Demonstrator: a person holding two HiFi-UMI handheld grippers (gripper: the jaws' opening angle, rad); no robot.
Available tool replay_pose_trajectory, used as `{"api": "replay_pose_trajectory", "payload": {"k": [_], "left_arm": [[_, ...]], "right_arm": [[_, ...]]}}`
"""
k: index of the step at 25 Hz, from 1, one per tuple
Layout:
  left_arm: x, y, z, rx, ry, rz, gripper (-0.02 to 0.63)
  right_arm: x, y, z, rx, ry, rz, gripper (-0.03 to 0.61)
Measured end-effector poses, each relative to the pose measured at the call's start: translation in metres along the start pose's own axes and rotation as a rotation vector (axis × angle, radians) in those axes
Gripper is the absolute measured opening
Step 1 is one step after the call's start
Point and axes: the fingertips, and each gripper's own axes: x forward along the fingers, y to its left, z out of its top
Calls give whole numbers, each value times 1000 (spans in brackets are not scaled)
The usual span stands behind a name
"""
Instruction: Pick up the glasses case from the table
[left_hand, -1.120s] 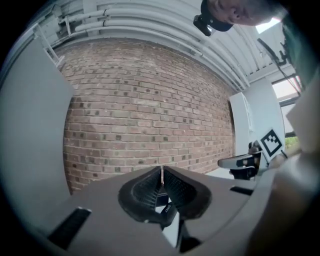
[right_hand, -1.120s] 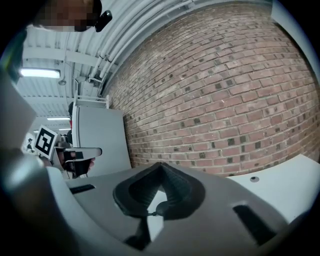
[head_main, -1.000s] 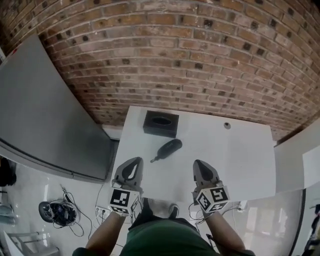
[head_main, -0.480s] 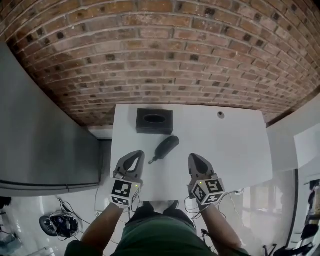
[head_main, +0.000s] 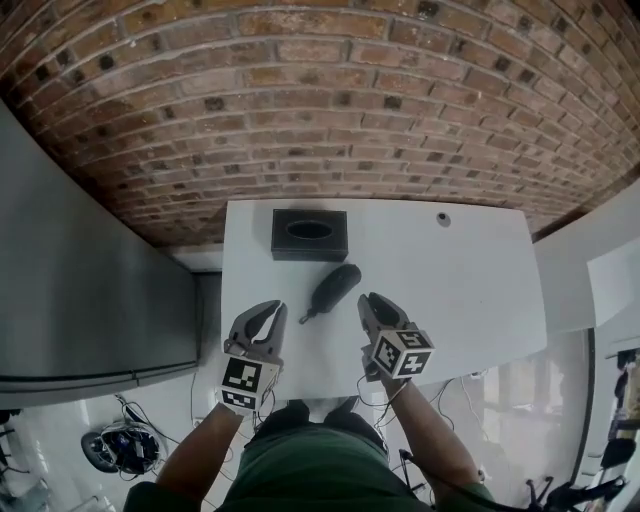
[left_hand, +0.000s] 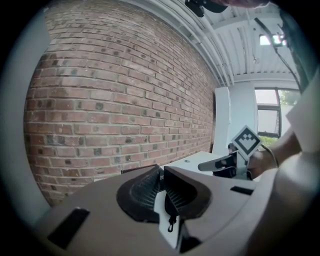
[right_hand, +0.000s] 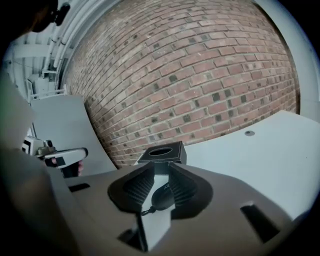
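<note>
Counter (head_main: 480, 300), white, is sitting mid-frame in the head view below a brick wall. A black box (head_main: 310, 234) with an oval top opening is standing at its far edge, left of centre.

The left gripper (head_main: 268, 312) is hovering over the counter's near left edge with its jaws together and nothing between them. Judgement: it is idling, kept clear so the other side can work.

The right gripper (head_main: 368, 300) is pointing up-frame and slightly left, just beside the glasses case (head_main: 335, 286). Its jaws are opening. In the right gripper view the case (right_hand: 162, 197) is showing through the gap, ahead of the pads and untouched. Judgement: the gripper is lining up for a grasp across the case's width.

The case is lying flat on the counter, slanted, just below the box.

Versus a second ago: the right gripper is now nearer the case and rolled, and its jaws, then together, are parting. The left gripper is now a little further over the counter. The case is unmoved.
</note>
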Motion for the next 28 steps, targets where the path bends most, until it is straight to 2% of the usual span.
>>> {"api": "replay_pose_trajectory", "payload": {"k": [5,9,12,15,17,28], "left_arm": [[-6,5,-14,-7,18,26,14],[-10,8,-20,-2,22,46,14],[-13,8,-25,-9,37,54,14],[-17,8,-30,-29,66,52,14],[-20,10,-31,-33,67,58,14],[-46,37,-38,-33,61,130,14]], "right_arm": [[28,-11,-23,11,79,-15,120],[49,-17,-45,101,144,-10,176],[61,-22,-60,251,178,-15,224],[71,-32,-76,484,193,-27,296],[76,-36,-82,564,195,-38,316],[113,-47,-112,648,239,-152,385]]}}
